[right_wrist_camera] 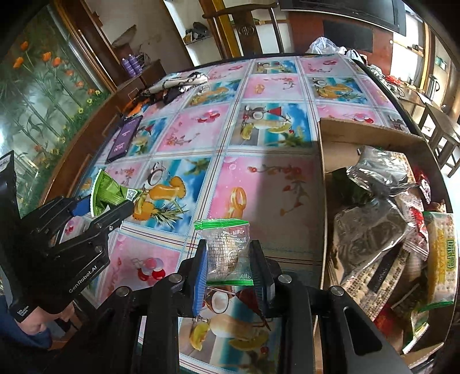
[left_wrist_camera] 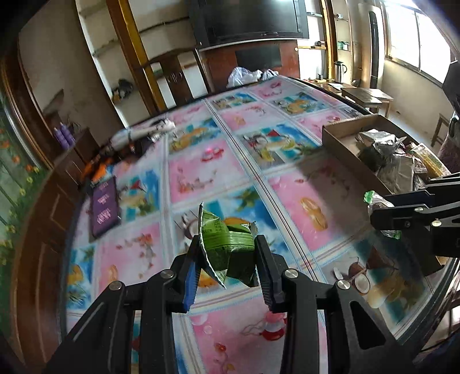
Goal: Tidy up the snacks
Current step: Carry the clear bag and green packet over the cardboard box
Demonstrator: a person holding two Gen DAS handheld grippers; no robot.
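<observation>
My left gripper [left_wrist_camera: 227, 253] is shut on a green snack packet [left_wrist_camera: 227, 244] and holds it above the table; it also shows in the right wrist view [right_wrist_camera: 107, 198] with the green packet [right_wrist_camera: 107, 191]. My right gripper [right_wrist_camera: 228, 259] is shut on a clear snack packet with green ends [right_wrist_camera: 227, 250], held above the table beside the cardboard box [right_wrist_camera: 373, 135]. In the left wrist view the right gripper [left_wrist_camera: 382, 210] shows at the right with the clear packet [left_wrist_camera: 376, 200]. The box [left_wrist_camera: 345, 143] holds several snack bags [right_wrist_camera: 373, 227].
The table wears a colourful fruit-print cover [right_wrist_camera: 258, 178]. A purple booklet [right_wrist_camera: 125, 138] lies at its left edge, with cloth and clutter [right_wrist_camera: 178, 83] at the far left. White plastic bags [left_wrist_camera: 247, 74] sit at the far edge. A wooden chair [right_wrist_camera: 247, 26] stands behind.
</observation>
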